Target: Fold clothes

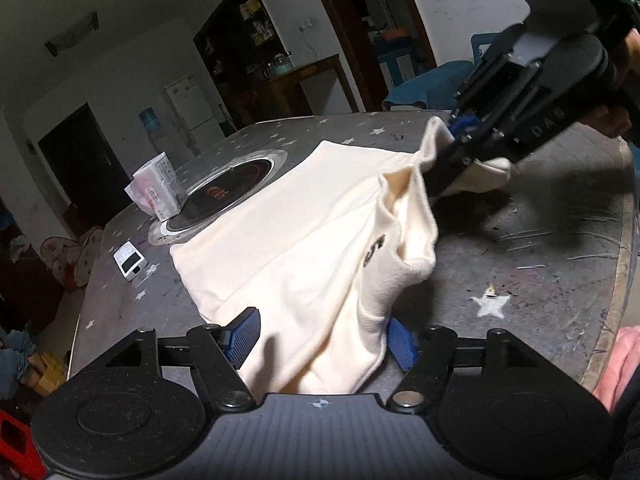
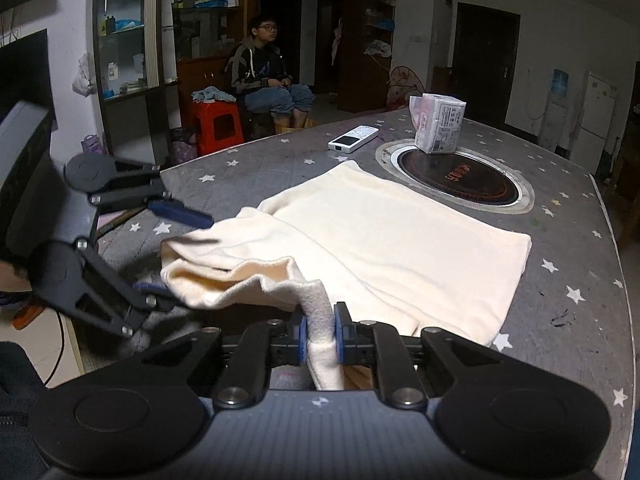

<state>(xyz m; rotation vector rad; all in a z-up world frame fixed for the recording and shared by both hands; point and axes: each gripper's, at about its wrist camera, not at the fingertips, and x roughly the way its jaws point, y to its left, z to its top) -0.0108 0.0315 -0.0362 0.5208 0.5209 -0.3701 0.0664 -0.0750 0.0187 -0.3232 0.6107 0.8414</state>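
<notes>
Right wrist view, soft cream garment, ribbed blue-padded right tongs pinching it

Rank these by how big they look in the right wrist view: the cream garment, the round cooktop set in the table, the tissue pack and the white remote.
1. cream garment, by far the largest.
2. round cooktop.
3. tissue pack.
4. white remote, smallest.

The garment lies nearest the camera, which inflates it; the pack and remote sit farther back, so their true sizes are unsure.

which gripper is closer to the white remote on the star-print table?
Left. The left gripper, open around the cream cloth garment's near edge, sits on the white remote's side. The right gripper pinches the garment's opposite corner, the whole cloth lying between it and the remote.
</notes>
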